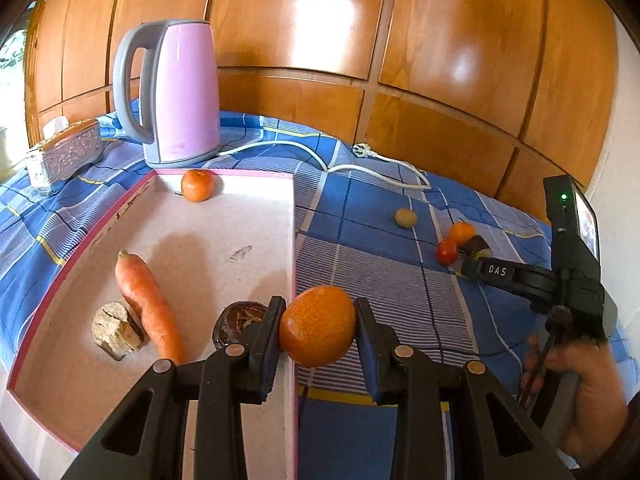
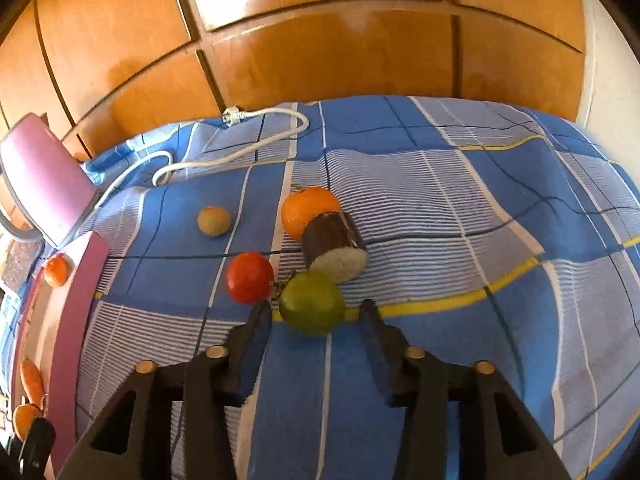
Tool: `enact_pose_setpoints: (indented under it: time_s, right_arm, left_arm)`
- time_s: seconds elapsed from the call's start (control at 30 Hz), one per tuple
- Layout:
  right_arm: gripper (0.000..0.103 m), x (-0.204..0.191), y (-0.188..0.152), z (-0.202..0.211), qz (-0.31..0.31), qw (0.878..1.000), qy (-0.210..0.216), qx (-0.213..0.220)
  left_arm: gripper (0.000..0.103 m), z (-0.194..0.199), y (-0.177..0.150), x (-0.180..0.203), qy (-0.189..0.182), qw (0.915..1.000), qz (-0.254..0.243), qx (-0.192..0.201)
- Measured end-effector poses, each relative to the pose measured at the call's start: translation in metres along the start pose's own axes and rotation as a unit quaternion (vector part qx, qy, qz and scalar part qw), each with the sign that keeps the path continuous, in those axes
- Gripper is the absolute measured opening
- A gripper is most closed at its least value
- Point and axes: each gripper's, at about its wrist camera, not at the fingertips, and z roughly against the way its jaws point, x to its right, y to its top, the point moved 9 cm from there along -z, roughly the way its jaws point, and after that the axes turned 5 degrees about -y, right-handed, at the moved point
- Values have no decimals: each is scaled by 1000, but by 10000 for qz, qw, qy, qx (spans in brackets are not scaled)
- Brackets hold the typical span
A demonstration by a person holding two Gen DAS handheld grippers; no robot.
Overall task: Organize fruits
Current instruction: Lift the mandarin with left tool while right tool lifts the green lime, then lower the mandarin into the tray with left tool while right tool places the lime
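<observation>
Left gripper [image 1: 318,326] pinches a tangerine [image 1: 318,326] between both pads, held in the air right over the pink box's [image 1: 224,264] right wall [image 1: 292,240]. Step in hand looks like dropping it into the box. To do it well: shift left past the wall first, lower close to the floor, then release so it doesn't roll.

Box contents around this claw: a carrot [image 1: 146,306] to the left, a pale chunk [image 1: 116,330] beyond it, a dark round fruit [image 1: 236,324] just beside the left finger. Another tangerine [image 1: 197,185] sits far ahead at the back corner. Open floor lies ahead-left in the box middle; aim there. Main snag is the wall edge under the fruit.

Right gripper [image 2: 314,314] is spread, jaws straddling a green fruit [image 2: 312,303] on the blue checked cloth [image 2: 480,208], not gripping yet. Just ahead-left is a red tomato [image 2: 249,277], close to the left finger, so a clumsy closing could nudge it. Ahead sit a cut dark piece [image 2: 334,246] and an orange [image 2: 306,210]; a small tan fruit [image 2: 214,221] lies farther left. Cloth to the right is bare. Kettle [image 1: 176,92] and cord [image 1: 320,160] stay well ahead, out of the way.
</observation>
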Motion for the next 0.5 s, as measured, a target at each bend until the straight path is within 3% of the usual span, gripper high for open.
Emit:
enact_pose_setpoints:
  time_s: [0.2, 0.4, 0.5]
  right_arm:
    - [33, -15, -8, 22, 253, 9993, 224, 173]
    - [33, -58, -15, 53, 469, 9946, 883, 272]
    - [33, -85, -18, 69, 593, 9901, 1233, 299]
  left_arm:
    - [35, 5, 4, -5, 100, 9999, 9, 62]
    - [35, 17, 10, -20, 306, 9993, 103, 205]
    - [35, 23, 13, -43, 536, 9972, 460, 251]
